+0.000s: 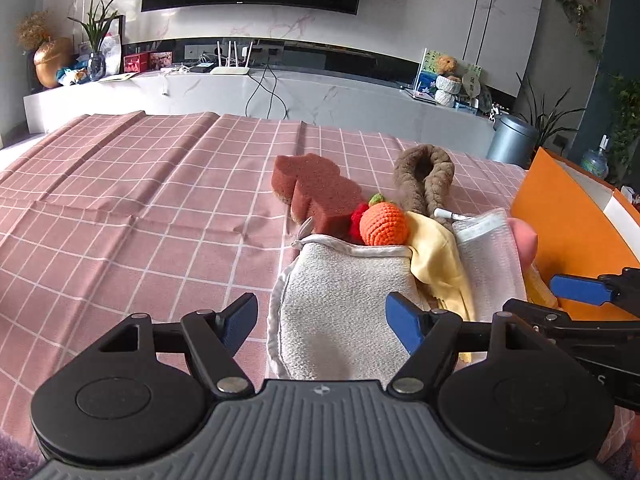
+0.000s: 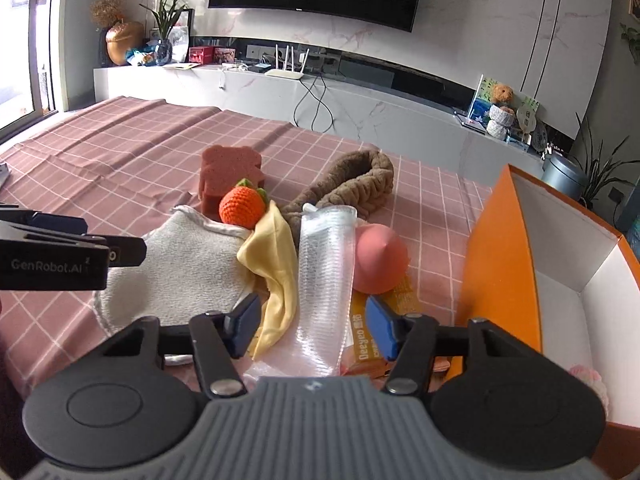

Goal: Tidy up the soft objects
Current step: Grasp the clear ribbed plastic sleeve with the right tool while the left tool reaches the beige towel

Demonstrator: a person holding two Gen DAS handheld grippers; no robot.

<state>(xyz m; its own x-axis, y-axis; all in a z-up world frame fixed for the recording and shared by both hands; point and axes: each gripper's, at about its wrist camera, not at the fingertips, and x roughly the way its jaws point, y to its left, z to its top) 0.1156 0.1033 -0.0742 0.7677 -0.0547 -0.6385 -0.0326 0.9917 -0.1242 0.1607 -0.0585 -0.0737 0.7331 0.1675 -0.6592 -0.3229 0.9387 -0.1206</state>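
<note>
I record the bench under a pink checked tablecloth (image 1: 140, 200) as the largest item in view, carrying every soft object in one cluster toward its right side. At the right edge stands an open orange cardboard box with a white interior (image 2: 500, 264); a pale pink knitted item (image 2: 586, 378) lies inside it, mostly hidden.

Next in size, a beige terry wash mitt with a grey trim (image 1: 344, 304) lies flat nearest my left gripper (image 1: 322, 322), whose jaws stand wide apart and hold nothing, hovering just over the mitt's near end. A brown plush twisted headband (image 2: 352, 184) lies at the far side of the cluster. A reddish-brown shaped sponge (image 2: 228, 176) sits left of it, touching an orange crocheted fruit with a green leaf (image 2: 242, 206).

A translucent ribbed sleeve (image 2: 326, 276) runs lengthwise toward my right gripper (image 2: 314, 324), whose jaws are also wide and empty, straddling the sleeve's near end. A yellow soft cloth (image 2: 276, 268) lies crumpled between mitt and sleeve. A pink teardrop-shaped makeup sponge (image 2: 378, 262) rests just right of the sleeve, on an orange printed packet (image 2: 404, 304) beside the box wall.
</note>
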